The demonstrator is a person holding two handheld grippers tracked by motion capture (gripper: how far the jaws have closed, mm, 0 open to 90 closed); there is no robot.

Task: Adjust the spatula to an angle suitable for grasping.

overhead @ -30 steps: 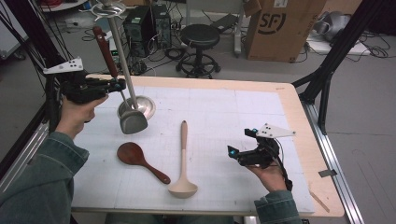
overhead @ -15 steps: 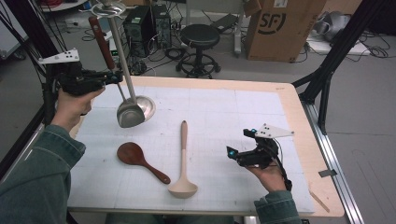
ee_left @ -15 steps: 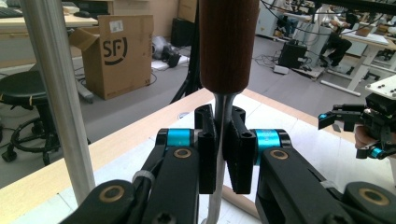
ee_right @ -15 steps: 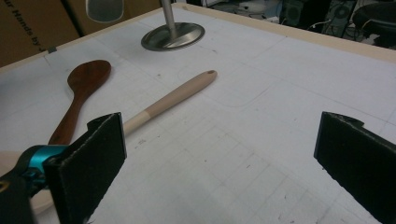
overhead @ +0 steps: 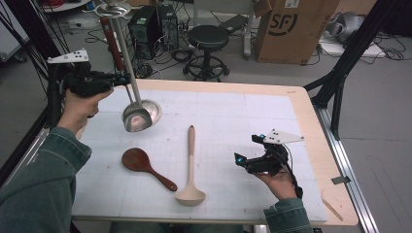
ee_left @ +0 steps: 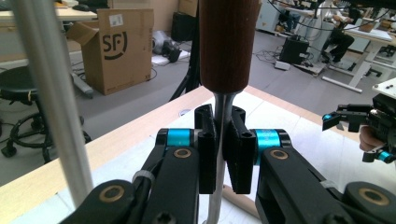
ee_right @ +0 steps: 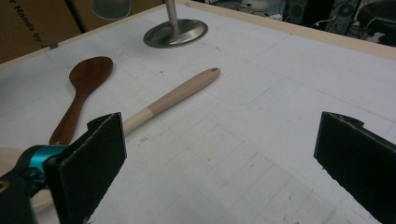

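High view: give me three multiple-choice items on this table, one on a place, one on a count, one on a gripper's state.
1. In the high view, the dark wooden spoon lies: A left of the pale ladle; B right of it; C on top of it.
2. Utensils lying flat on the table: A one; B two; C four.
3. The right gripper has its jaws: A open and empty; B shut on the spoon; C shut on the ladle.
1 A: the spoon sits leftward. 2 B: spoon and pale ladle. 3 A: wide gap, nothing between.

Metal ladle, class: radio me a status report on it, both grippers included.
Left gripper shut on metal ladle, lifted beside the rack pole. Right gripper open, idle over the mat. Dark wooden spoon and pale ladle lie clear.
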